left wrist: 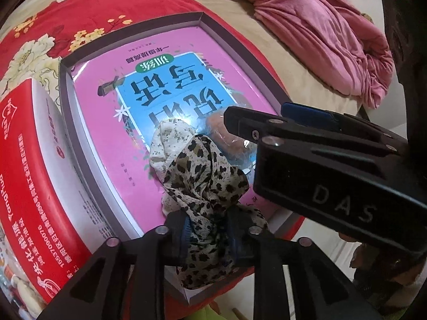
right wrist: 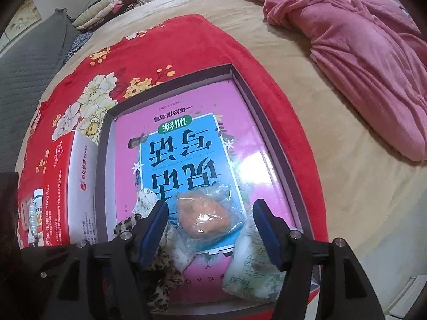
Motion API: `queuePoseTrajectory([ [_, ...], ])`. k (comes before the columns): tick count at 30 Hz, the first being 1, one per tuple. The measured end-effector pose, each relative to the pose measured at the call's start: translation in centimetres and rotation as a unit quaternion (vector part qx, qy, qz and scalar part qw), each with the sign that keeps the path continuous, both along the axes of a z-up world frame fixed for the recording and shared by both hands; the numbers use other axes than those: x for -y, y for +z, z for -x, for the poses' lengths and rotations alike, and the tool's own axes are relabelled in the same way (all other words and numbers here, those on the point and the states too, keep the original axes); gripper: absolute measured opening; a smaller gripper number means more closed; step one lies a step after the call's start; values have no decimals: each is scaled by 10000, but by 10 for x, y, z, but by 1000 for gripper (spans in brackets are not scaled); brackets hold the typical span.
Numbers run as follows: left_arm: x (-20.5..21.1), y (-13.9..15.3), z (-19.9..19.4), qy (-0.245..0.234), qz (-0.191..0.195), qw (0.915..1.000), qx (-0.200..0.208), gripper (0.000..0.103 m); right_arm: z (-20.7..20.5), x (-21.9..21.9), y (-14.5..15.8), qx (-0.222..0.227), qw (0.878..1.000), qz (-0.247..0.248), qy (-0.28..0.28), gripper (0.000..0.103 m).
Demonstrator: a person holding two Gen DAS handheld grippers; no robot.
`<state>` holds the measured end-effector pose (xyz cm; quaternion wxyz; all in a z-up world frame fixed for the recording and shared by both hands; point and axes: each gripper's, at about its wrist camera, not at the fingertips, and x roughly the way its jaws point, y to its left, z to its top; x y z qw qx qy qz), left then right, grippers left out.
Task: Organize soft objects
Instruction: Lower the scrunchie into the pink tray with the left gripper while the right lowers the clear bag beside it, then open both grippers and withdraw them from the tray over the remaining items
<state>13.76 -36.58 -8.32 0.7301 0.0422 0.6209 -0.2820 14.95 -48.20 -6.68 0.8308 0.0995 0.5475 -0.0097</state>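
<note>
A leopard-print cloth [left wrist: 205, 184] lies bunched on a pink book [left wrist: 106, 85] inside a shallow grey-rimmed box [left wrist: 64, 85]. My left gripper [left wrist: 212, 236] has its blue pads against both sides of the cloth's near end. The cloth's far end is white with small flowers. Beside it sits an orange soft thing in a clear plastic bag [right wrist: 204, 220]. My right gripper [right wrist: 210, 232] stands open around that bag, and neither pad touches it. The left wrist view shows the right gripper [left wrist: 256, 116] coming in from the right. A white and green tissue pack [right wrist: 250, 269] lies under the right finger.
The box [right wrist: 105, 144] rests on a red flowered blanket [right wrist: 186, 34] on a beige bed. A red and white carton [right wrist: 80, 176] stands against the box's left side. A crumpled pink blanket [right wrist: 360, 53] lies at the far right, and a grey pillow [right wrist: 34, 61] at the far left.
</note>
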Motion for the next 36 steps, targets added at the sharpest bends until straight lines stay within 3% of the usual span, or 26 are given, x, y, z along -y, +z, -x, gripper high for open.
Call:
queuePoseTrajectory([
  [13,-4,22,-4,93,72,9997,202,72,2,8,16,140,9999,27,-76,67],
  [19,-19,36,-5,239,149,9992,297,73,7,13,29,286,9993,37,-239,68],
  [27,-43,76,16,200,183,9964,803,76,13,3,56,576,9979,105,-285,68],
  [36,-115,118,23,707,267,9905,1147,78,13,-37,87,860,9960,241,31,69],
])
